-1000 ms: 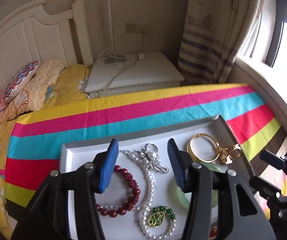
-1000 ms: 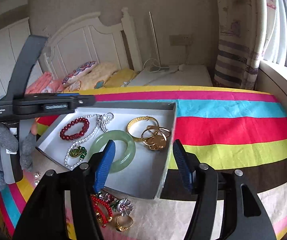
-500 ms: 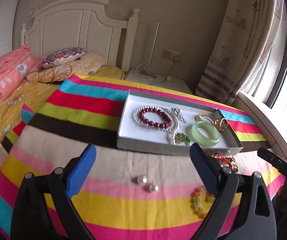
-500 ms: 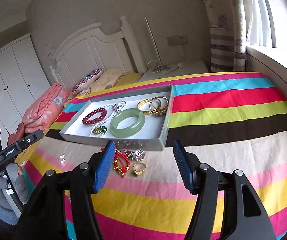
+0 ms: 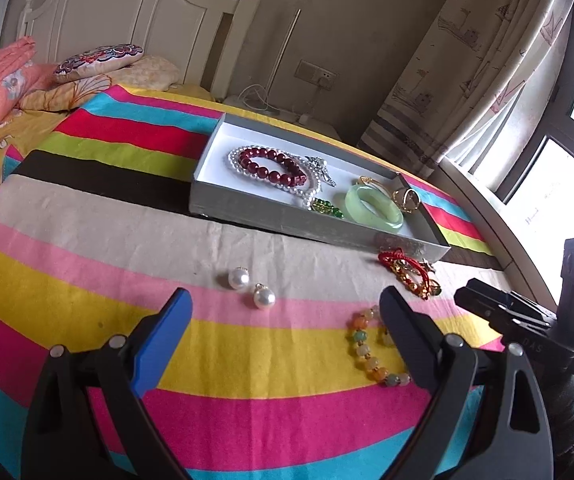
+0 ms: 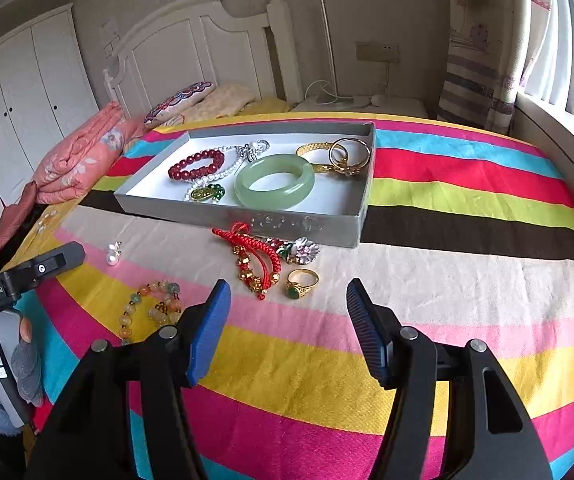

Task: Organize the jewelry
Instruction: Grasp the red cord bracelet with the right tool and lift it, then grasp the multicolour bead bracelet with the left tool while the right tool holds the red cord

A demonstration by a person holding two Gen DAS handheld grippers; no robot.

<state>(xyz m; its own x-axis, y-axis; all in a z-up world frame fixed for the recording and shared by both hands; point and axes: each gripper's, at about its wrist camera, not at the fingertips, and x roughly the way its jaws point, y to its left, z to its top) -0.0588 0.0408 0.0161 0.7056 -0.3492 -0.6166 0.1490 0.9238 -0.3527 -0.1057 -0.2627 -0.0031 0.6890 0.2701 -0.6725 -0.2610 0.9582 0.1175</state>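
Note:
A grey tray [image 5: 287, 222] [image 6: 243, 222] on the striped bedspread holds a red bead bracelet [image 5: 273, 166] [image 6: 197, 165], a pearl necklace, a green jade bangle [image 5: 373, 208] [image 6: 274, 180] and gold bangles [image 6: 333, 156]. Loose on the spread in front of it lie two pearl earrings [image 5: 247, 288] [image 6: 113, 254], a pastel bead bracelet [image 5: 371, 350] [image 6: 149, 310], a red cord charm [image 5: 407, 270] [image 6: 255, 258], a flower brooch [image 6: 301, 249] and a gold ring with a green stone [image 6: 301, 282]. My left gripper [image 5: 285, 334] is open and empty, just short of the earrings. My right gripper [image 6: 287, 322] is open and empty, just short of the ring.
Pillows [image 5: 99, 58] and a folded pink quilt [image 6: 83, 160] lie at the headboard on the left. A nightstand [image 6: 361, 104] with a cable stands behind the bed. A curtain [image 5: 467, 72] and the window sill border the right side.
Both grippers have pulled back from over the tray toward the near edge of the bed and dropped lower. The loose jewelry in front of the tray has come into view. The left jaws are wider apart.

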